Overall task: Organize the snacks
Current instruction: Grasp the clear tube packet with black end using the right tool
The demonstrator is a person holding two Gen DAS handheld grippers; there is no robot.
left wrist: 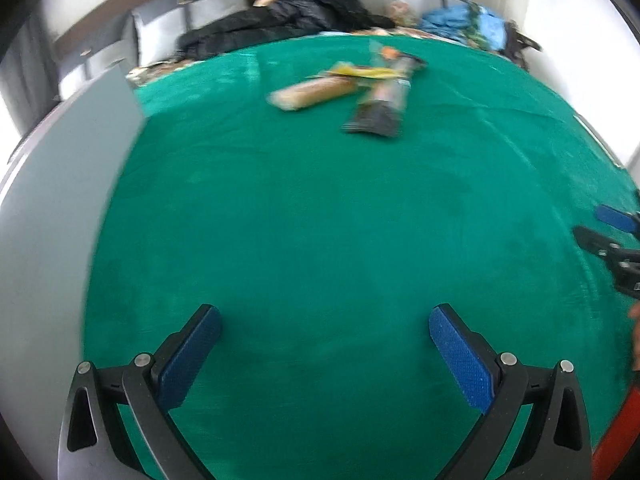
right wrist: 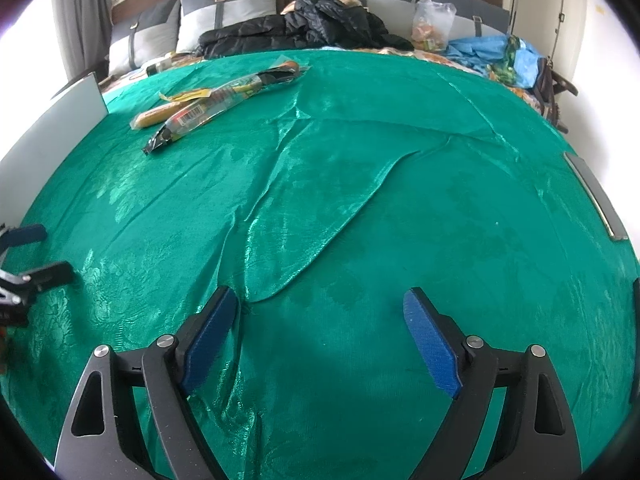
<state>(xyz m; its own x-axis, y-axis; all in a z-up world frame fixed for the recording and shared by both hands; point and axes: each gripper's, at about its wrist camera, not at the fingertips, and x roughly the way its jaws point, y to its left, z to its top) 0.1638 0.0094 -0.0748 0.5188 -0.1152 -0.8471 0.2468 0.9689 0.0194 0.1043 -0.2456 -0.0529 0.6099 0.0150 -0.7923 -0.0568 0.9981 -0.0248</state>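
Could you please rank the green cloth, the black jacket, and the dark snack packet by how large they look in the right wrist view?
1. green cloth
2. black jacket
3. dark snack packet
The jacket lies farther off, so it is probably larger than it looks.

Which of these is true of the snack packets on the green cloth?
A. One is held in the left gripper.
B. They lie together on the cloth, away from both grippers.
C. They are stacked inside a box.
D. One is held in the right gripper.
B: the snack packets lie in a loose pile on the green cloth, while the left gripper and right gripper stand open and empty.
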